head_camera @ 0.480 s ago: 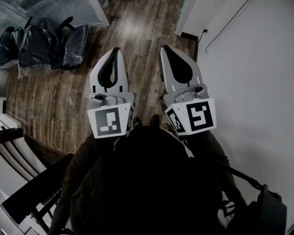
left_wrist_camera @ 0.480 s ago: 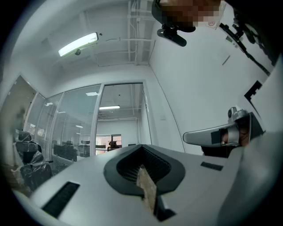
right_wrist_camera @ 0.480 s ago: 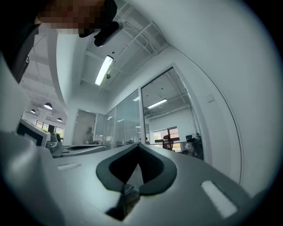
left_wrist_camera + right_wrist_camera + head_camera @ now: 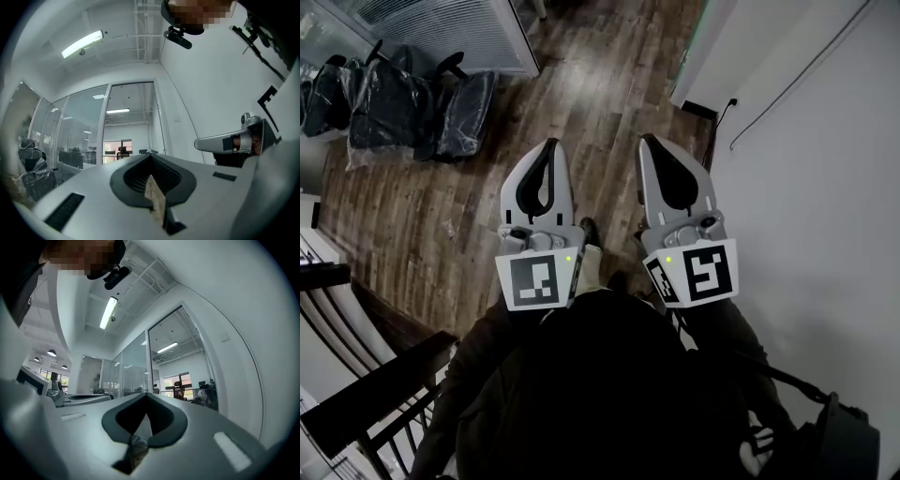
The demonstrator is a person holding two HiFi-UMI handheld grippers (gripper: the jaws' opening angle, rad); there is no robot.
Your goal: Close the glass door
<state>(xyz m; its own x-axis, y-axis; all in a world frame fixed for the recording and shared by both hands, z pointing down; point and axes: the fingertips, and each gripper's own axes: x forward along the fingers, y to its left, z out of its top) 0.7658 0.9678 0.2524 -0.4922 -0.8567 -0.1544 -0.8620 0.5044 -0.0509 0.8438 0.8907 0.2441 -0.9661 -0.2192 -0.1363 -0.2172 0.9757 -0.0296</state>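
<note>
Head view shows two grippers, both held over the wooden floor of long brown planks, to the left of the white wall. The right gripper is the one nearer to the white wall, and the left gripper is just beside it, on the side away from the wall. Each gripper has smooth grey jaws with a black drop-shaped window. On both, the two jaws are pressed together and nothing is between them. Each carries one cube with black square markers.

The glass door stands ahead of both grippers, directly next to the white wall. I cannot tell how far it is open. Far from the white wall stand black chairs, and each sits inside a clear, shiny plastic cover. Three I can count surely. One thin dark cable runs along the white wall.
</note>
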